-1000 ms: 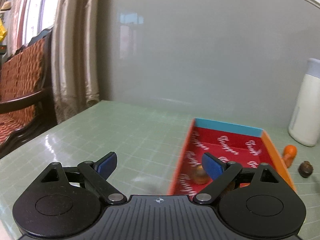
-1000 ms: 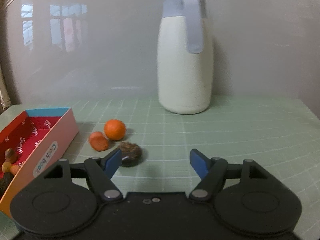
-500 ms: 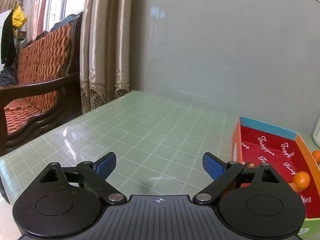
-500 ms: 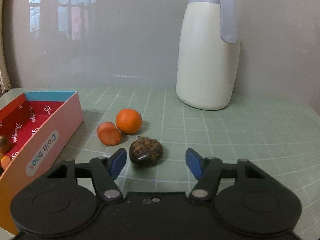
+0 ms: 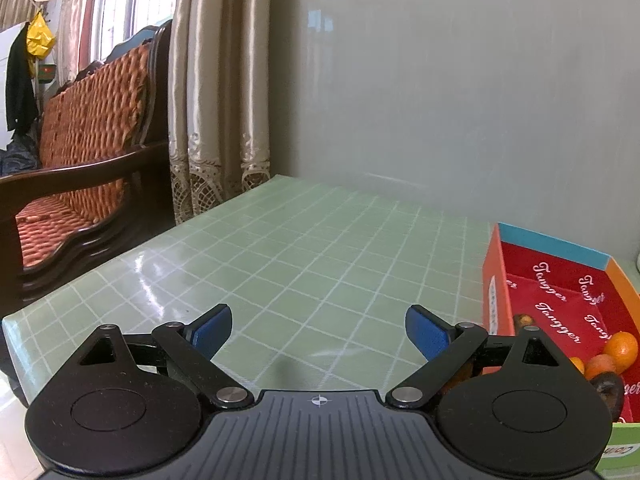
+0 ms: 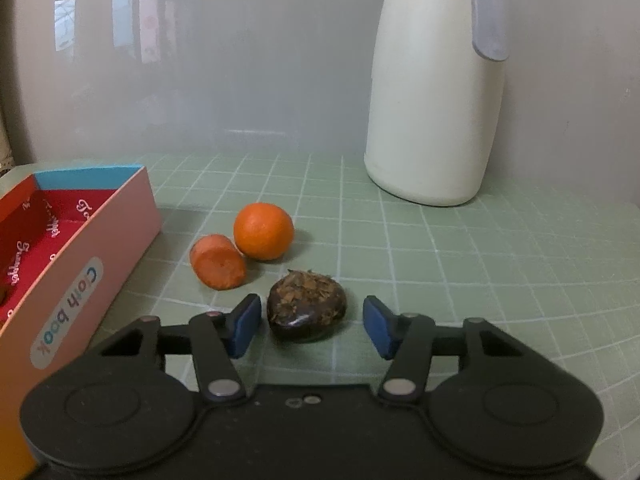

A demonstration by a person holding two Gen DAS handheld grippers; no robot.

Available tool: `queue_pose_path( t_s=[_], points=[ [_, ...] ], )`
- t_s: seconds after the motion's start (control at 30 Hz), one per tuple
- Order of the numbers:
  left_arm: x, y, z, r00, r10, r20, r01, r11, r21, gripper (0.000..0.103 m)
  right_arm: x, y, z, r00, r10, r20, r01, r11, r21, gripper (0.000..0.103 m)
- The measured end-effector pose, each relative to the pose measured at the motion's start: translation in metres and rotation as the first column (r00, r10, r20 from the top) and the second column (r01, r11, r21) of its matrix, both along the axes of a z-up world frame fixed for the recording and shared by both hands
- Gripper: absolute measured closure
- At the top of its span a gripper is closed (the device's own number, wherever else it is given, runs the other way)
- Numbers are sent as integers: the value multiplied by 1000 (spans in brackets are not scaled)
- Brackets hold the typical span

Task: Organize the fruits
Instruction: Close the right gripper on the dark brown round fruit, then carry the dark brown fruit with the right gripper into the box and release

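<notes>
A broad stretch of bare green gridded table (image 5: 312,256) was seen ahead of the left gripper (image 5: 319,330), bounded by the table's left edge beside a wooden bench (image 5: 80,152). That gripper was held angled slightly downward, its jaws wide apart with nothing between them. The right gripper (image 6: 310,325) was tilted down over a dark chestnut-like fruit (image 6: 306,305); its jaws had just been closing, the fruit lying between them untouched. A tangerine (image 6: 263,231) and carrot piece (image 6: 218,261) were touching, near the red-lined box (image 5: 560,292), in which several fruits were seen. A white jug (image 6: 434,88) was set behind.
</notes>
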State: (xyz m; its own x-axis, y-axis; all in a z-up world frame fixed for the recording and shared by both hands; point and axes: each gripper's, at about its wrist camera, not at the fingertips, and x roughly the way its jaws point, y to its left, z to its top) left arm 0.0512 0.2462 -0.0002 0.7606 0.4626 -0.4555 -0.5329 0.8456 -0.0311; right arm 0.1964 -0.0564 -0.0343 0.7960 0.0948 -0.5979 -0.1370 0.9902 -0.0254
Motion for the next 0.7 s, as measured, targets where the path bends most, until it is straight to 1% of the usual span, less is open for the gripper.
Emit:
queue_pose_path(
  t_s=[0.17, 0.37, 0.7],
  points=[
    [0, -1, 1, 1000, -3, 2, 3, 1000, -3, 10, -5, 0, 2, 1000, -2, 10, 2, 1000, 19, 62],
    [-2, -7, 4, 1000, -17, 8, 17, 1000, 5, 10, -17, 3, 15, 999, 11, 33, -12, 999, 40, 62],
    [-8, -9, 7, 1000, -17, 2, 17, 1000, 13, 10, -46, 32, 53, 987, 107, 123, -117, 990, 79, 62]
  ],
)
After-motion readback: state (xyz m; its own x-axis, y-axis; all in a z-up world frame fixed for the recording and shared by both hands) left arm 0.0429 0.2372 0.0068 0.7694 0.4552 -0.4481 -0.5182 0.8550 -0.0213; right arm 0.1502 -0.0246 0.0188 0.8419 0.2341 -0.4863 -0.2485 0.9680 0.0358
